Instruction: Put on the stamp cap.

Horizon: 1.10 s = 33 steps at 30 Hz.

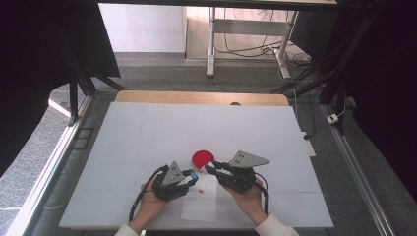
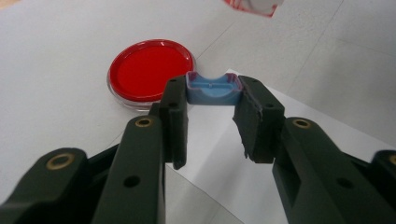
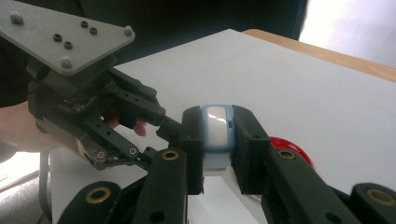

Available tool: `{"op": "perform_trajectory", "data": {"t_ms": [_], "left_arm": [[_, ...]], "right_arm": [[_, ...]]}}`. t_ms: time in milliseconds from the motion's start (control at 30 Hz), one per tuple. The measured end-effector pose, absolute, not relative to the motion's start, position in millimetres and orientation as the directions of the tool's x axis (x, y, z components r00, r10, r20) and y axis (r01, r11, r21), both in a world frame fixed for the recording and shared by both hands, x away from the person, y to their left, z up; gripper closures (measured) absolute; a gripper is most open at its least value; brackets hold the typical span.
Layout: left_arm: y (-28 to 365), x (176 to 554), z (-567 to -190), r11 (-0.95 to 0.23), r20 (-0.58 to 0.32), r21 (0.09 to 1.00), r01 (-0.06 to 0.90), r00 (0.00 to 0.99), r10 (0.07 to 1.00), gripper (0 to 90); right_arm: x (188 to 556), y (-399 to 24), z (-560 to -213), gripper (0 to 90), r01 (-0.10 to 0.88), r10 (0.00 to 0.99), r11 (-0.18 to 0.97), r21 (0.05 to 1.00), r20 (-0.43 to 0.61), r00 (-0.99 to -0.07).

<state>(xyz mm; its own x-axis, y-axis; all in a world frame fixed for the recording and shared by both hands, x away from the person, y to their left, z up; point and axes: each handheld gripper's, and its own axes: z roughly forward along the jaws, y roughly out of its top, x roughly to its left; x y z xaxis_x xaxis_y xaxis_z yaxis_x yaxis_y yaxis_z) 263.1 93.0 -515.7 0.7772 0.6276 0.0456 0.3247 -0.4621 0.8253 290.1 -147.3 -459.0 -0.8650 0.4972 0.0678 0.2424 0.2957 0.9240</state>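
On a white table (image 1: 147, 132), the left gripper (image 1: 193, 175) is clamped on a small blue cap (image 2: 213, 88), pinched between its jaw tips above a white paper sheet (image 1: 201, 204). Just beyond lies a round red dish (image 1: 201, 158), partly hidden behind the jaws in the left gripper view. A tiny red speck (image 1: 201, 190) on the sheet is too small to make out. To the right, the right gripper (image 1: 210, 167) grips a light blue and white object (image 3: 217, 135); its lower end is hidden between the jaws.
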Motion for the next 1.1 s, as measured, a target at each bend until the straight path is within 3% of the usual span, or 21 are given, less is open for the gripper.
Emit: {"op": "perform_trajectory", "data": {"t_ms": [333,600,1100], "left_arm": [[88,261,-517,-0.467,0.055,0.826,0.316,0.780,0.624,64.6],[87,260,-516,-0.468,0.072,0.829,0.306,0.772,0.631,64.7],[78,256,-517,-0.477,0.116,0.834,0.276,0.758,0.642,64.7]], "right_arm": [[287,-141,-463,75.2,0.251,0.498,0.310,0.917,0.068,-0.865],[287,-137,-468,75.2,0.315,0.515,0.259,0.913,0.146,-0.845],[285,-130,-473,75.2,0.341,0.565,0.251,0.906,0.149,-0.811]]}}
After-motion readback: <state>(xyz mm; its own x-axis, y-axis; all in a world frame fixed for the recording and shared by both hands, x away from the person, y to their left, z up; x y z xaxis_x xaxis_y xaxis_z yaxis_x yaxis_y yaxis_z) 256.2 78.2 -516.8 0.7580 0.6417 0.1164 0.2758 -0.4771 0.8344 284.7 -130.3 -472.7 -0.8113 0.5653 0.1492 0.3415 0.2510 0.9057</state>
